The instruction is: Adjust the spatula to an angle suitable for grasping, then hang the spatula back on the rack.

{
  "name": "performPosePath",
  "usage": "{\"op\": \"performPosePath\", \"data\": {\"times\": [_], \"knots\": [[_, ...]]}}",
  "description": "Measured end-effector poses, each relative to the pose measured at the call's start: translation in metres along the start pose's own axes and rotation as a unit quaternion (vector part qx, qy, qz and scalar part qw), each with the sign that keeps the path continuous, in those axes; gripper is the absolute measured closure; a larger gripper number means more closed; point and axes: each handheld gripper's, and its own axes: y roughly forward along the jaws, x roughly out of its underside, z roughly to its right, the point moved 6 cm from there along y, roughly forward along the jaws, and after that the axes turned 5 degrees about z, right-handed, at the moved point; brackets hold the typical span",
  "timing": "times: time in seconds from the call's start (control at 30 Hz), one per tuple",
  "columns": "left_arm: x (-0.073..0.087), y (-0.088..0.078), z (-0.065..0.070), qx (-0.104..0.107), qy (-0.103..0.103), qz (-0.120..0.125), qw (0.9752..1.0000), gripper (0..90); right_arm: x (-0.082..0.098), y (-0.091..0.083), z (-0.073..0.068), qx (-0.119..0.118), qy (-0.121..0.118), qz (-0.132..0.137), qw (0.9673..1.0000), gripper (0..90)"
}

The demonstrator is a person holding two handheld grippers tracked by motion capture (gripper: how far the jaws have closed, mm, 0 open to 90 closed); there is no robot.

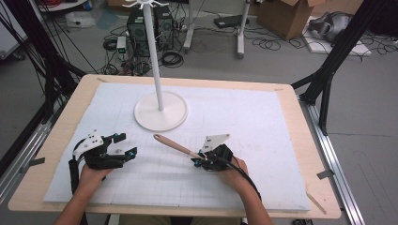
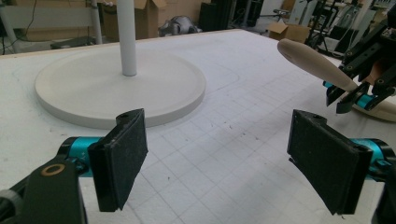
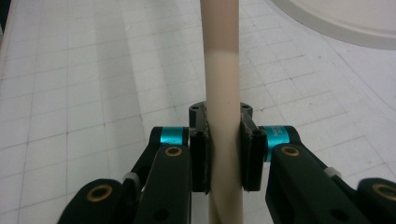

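Observation:
A utensil with a long tan and cream handle [image 1: 176, 146] slants up off the mat toward the left. My right gripper [image 1: 198, 160] is shut on its lower part; in the right gripper view the pads [image 3: 201, 156] press both sides of the handle [image 3: 223, 70]. My left gripper [image 1: 127, 144] hovers low over the mat at the left, open and empty. In the left gripper view its pads [image 2: 119, 158] stand wide apart, with the handle's rounded end [image 2: 310, 63] and the right gripper [image 2: 348, 95] at the far right. A white hanging stand [image 1: 173, 115] with a tall pole stands beyond both.
A white gridded mat [image 1: 263, 122] covers most of the wooden table [image 1: 75, 101]. The stand's round base [image 2: 93, 88] lies just ahead of the left gripper. Beyond the far edge are computer towers, cables and cardboard boxes on the floor.

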Motion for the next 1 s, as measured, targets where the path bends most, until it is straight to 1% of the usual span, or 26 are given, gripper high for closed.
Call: {"op": "performPosePath", "data": {"times": [0.13,0.17,0.33,0.37,0.47,0.57,0.6,0.8,1.0], "knots": [[-0.003,-0.002,0.001,-0.004,0.009,-0.003,0.9999,20.9,0.002,-0.005,-0.001,0.002,0.007,0.008,0.9999,77.9],[-0.003,-0.003,0.001,-0.004,0.010,-0.005,0.9999,21.0,0.003,-0.006,0.000,0.007,0.008,0.011,0.9999,77.9],[-0.004,-0.005,-0.001,-0.008,0.006,-0.007,0.9999,21.1,0.003,-0.011,0.003,0.013,0.019,0.026,0.9994,77.8],[-0.004,-0.005,-0.002,-0.008,0.006,-0.007,0.9999,21.1,0.002,-0.012,0.003,0.015,0.025,0.030,0.9991,77.8],[-0.003,-0.006,-0.002,-0.009,0.006,-0.006,0.9999,21.2,0.001,-0.014,0.005,0.018,0.025,0.039,0.9988,77.9],[-0.001,-0.005,0.000,-0.009,0.002,-0.005,0.9999,21.4,0.001,-0.015,0.004,0.020,0.024,0.040,0.9987,77.9],[-0.001,-0.005,0.000,-0.008,0.004,-0.005,0.9999,21.5,0.001,-0.015,0.004,0.019,0.024,0.040,0.9988,77.9],[0.000,-0.005,0.000,-0.008,0.001,-0.006,1.0000,21.8,0.001,-0.017,0.004,0.021,0.021,0.040,0.9988,77.9],[0.000,-0.008,-0.001,-0.010,-0.002,-0.003,0.9999,21.8,0.000,-0.017,0.004,0.024,0.023,0.041,0.9986,77.9]]}}
